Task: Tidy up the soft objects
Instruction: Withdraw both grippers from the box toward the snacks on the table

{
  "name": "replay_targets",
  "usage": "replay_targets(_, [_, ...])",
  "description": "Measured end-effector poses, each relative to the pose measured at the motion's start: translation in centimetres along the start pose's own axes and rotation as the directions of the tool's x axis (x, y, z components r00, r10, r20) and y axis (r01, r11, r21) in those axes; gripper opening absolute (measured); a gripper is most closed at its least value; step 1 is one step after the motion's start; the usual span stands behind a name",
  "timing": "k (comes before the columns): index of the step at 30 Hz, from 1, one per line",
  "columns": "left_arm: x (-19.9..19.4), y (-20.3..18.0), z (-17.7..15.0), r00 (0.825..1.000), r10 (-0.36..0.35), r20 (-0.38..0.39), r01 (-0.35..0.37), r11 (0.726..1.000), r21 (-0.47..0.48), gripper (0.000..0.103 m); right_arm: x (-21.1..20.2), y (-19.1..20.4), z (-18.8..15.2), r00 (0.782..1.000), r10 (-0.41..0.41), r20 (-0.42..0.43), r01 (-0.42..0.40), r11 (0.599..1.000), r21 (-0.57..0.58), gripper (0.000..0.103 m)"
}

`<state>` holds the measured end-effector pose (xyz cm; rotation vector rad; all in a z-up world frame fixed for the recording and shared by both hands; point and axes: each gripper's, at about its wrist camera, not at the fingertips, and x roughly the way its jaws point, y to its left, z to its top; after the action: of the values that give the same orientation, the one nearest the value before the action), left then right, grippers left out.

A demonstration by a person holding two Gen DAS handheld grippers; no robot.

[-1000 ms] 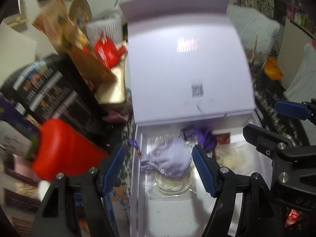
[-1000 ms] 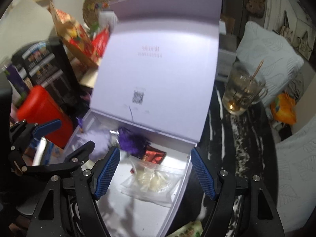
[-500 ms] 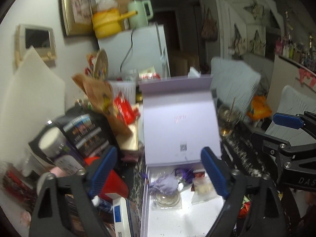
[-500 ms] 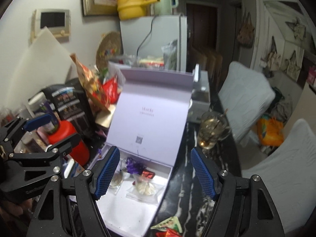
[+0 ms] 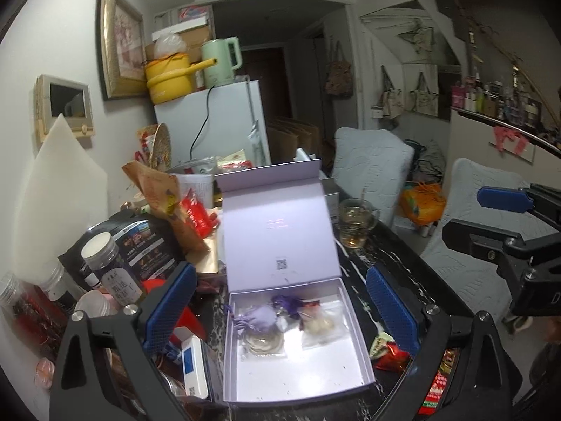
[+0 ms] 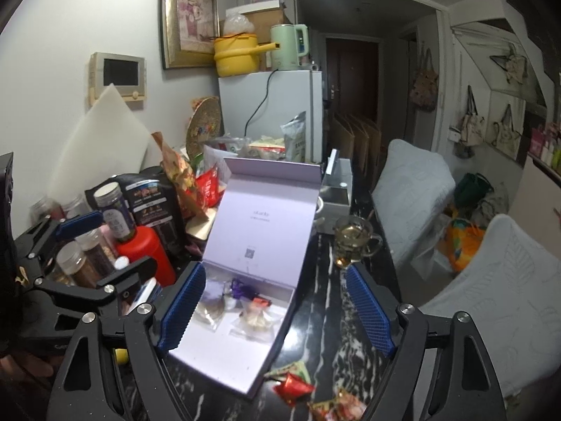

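Risk: lavender gift box (image 5: 298, 365) has its lid propped upright with nothing visibly holding it; in my judgement a low reach could knock it shut over the contents.
Clutter: candy wrappers (image 6: 294, 386) could snag a pad.
Pouch: lilac drawstring pouch (image 5: 261, 317) lies in the box's back left, beside a clear bag (image 5: 320, 324).
Left gripper (image 5: 280, 308): jaws just opening, spread wide, empty, above the pouch.
Right gripper (image 6: 277, 310): jaws just opening, spread, empty, well clear.
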<state>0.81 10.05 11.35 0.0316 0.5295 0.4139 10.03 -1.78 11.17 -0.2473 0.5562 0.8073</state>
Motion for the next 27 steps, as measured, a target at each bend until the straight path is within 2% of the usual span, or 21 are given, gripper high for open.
replay_targets(3, [-1.4, -1.1, -0.9, 0.999, -0.045, 0.03, 0.044, 0.999, 0.021, 0.099, -1.5, 0.1, -1.2, 1.0, -0.013, 0.013, 0.013, 1.0, -0.019, 0.083])
replay_targets(7, [-2.2, -2.5, -2.0, 0.995, -0.101, 0.018, 0.1, 0.994, 0.04, 0.099, -3.2, 0.2, -3.0, 1.0, -0.013, 0.024, 0.014, 1.0, -0.018, 0.084])
replay_targets(14, [-3.4, -4.8, -4.8, 0.989, -0.149, 0.015, 0.148, 0.988, 0.055, 0.099, -5.4, -0.2, -6.8, 0.999, -0.037, 0.028, 0.038, 0.999, -0.01, 0.086])
replay_targets(21, [-3.2, -6.6, -7.9, 0.98, -0.198, -0.024, 0.199, 0.978, 0.061, 0.099, -6.5, -1.3, -11.0, 0.997, -0.078, 0.008, 0.078, 0.997, 0.027, 0.086])
replay_targets(27, [-2.0, -7.6, -10.3, 0.964, -0.256, -0.074, 0.258, 0.966, 0.012, 0.099, -6.5, -2.3, -14.2, 0.996, -0.091, -0.022, 0.092, 0.994, 0.06, 0.086])
